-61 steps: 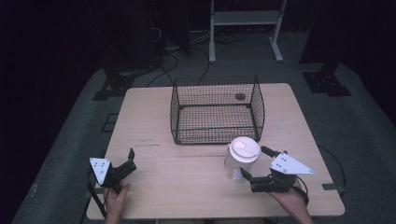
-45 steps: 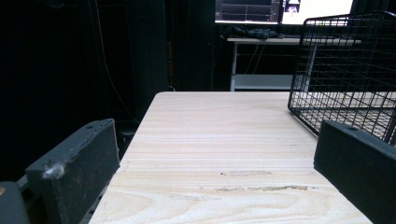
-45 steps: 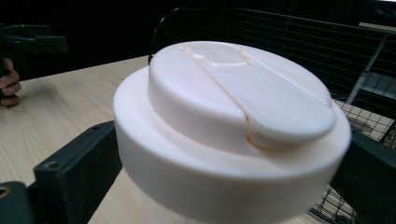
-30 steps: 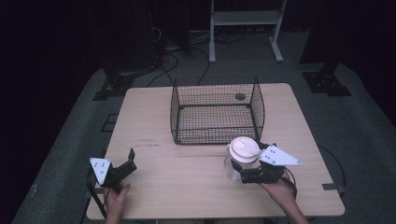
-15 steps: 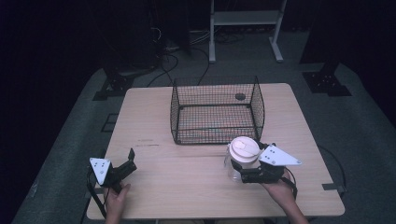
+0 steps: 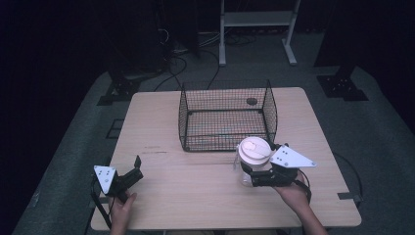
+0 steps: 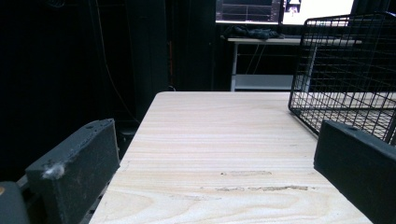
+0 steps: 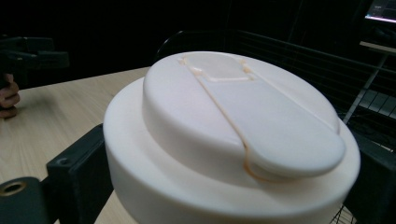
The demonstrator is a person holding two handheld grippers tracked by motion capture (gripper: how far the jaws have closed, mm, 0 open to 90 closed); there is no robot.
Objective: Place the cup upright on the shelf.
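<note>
Cream-white lid (image 8: 233, 135); black wire-mesh basket (image 6: 226, 118); pale wood-grain table (image 6: 195, 196); black-jawed grippers.

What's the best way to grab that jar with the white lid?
Probably around its clear body just under the white lid, coming in level from the person's side, as the right gripper does. The jar stands upright, its round sides fit between the jaws, and the wider lid overhangs them.

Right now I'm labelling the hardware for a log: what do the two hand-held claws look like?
The left claw and the right claw both have black bodies with two blocky black jaws, and each carries a pale three-cornered plate on top bearing small dark dots. A dark cable trails from each. No sleeves are visible.
</note>
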